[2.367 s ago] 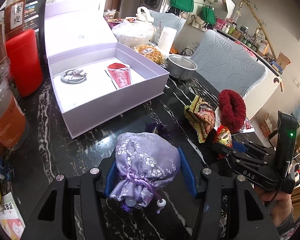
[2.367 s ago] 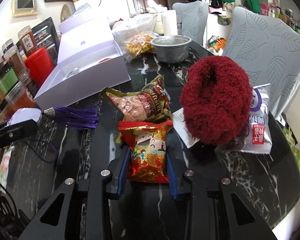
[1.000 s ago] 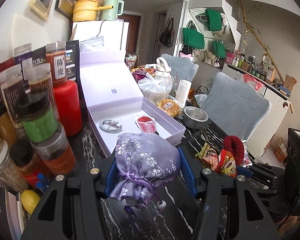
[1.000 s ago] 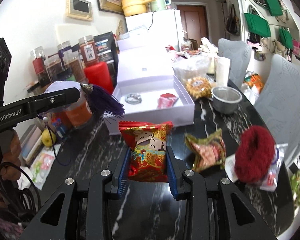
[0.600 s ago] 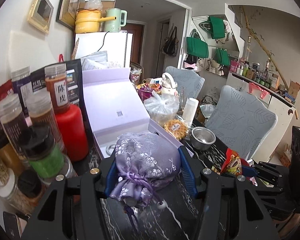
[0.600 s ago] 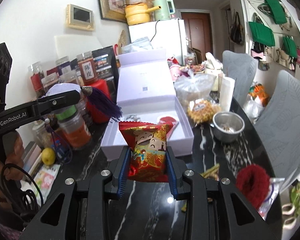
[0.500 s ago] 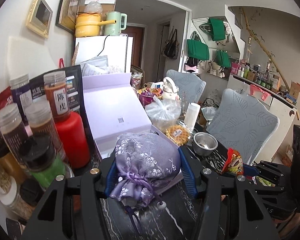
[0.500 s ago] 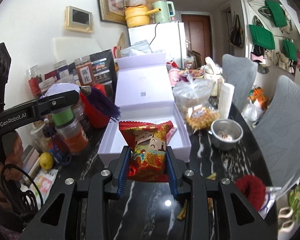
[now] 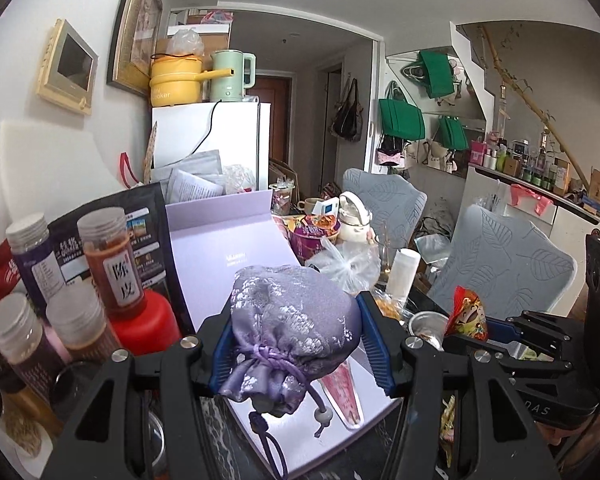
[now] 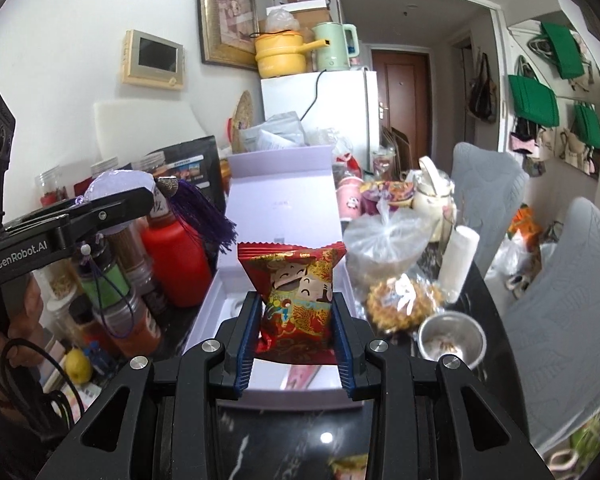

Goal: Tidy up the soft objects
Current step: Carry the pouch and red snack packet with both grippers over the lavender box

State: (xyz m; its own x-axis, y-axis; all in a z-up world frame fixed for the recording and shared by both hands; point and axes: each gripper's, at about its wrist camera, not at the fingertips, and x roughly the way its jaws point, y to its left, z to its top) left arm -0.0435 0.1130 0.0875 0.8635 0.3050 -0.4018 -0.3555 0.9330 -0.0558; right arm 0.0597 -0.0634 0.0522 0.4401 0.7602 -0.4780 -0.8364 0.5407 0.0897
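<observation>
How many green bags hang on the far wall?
3: one green bag highest, one lower left, one lower right. Others may hide behind the stairs.

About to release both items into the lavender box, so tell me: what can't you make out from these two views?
- Lavender box floor: right wrist view, mostly hidden by the red snack packet and right gripper.
- Same floor, left wrist view: covered by the purple pouch in the left gripper.
- Pouch's tassel: hidden behind the pouch in the left wrist view.
- Steel bowl contents: too small.
</observation>
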